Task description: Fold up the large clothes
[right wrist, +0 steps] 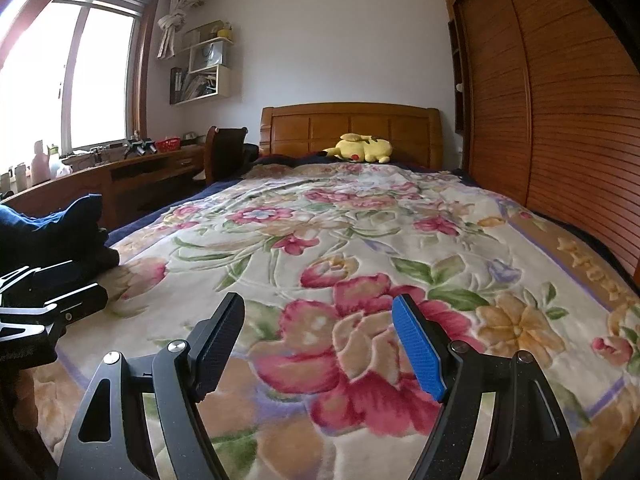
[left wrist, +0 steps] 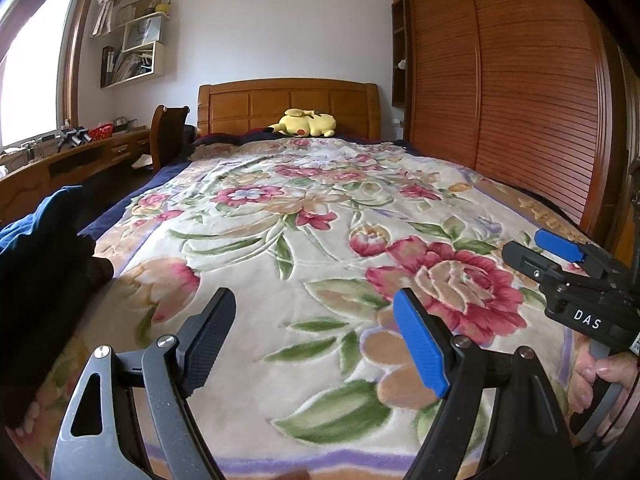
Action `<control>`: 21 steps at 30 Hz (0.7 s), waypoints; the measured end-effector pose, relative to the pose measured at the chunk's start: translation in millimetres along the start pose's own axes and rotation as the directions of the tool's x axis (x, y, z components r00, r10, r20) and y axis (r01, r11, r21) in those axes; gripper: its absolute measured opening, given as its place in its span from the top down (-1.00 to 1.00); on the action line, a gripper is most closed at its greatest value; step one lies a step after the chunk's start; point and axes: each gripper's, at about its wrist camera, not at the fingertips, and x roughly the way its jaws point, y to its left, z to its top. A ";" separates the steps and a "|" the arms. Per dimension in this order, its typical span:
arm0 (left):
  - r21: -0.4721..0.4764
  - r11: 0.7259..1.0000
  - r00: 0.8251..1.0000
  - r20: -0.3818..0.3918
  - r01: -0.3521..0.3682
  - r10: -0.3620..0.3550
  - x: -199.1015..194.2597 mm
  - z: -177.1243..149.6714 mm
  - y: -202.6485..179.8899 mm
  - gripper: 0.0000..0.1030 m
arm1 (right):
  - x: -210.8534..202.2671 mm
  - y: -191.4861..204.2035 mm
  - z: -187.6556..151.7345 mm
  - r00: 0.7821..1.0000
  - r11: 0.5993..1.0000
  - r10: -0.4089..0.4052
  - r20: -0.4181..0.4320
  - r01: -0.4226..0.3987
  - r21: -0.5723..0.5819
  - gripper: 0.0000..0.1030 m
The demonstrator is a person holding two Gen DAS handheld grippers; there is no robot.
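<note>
A heap of dark blue and black clothes [left wrist: 44,256] lies on the near left edge of the bed, also seen in the right wrist view [right wrist: 56,228]. My left gripper [left wrist: 315,295] hovers open over the floral blanket [left wrist: 320,208], right of the heap, with nothing between its black and blue pads. My right gripper [right wrist: 319,299] is open too, over a big red flower on the blanket [right wrist: 360,240], and holds nothing. In the left wrist view the right gripper [left wrist: 530,250] shows at the right edge with a hand [left wrist: 600,376] on its handle. The left gripper [right wrist: 90,282] shows at the left edge of the right wrist view, close to the heap.
A yellow plush toy [left wrist: 306,123] rests by the wooden headboard [left wrist: 288,106]. A slatted wooden wardrobe [left wrist: 500,92] runs along the bed's right side. On the left stand a desk [right wrist: 132,176] with small items, a chair [right wrist: 224,152], wall shelves and a window.
</note>
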 end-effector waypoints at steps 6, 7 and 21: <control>-0.007 1.000 1.000 0.020 0.010 -0.009 -8.1 1.2 -0.6 -0.59 | 9.1 -3.1 -1.1 1.000 1.000 -0.006 0.011 0.006 -0.005 -0.51; -0.008 1.000 1.000 0.021 0.010 -0.010 -9.3 1.3 -0.3 -0.59 | 12.5 -4.2 -1.3 1.000 1.000 -0.006 0.010 0.006 -0.004 -0.51; -0.015 1.000 1.000 0.016 0.007 -0.006 -12.9 0.2 3.5 -0.59 | 13.4 -9.8 -0.9 1.000 1.000 0.000 0.015 0.000 -0.015 -0.51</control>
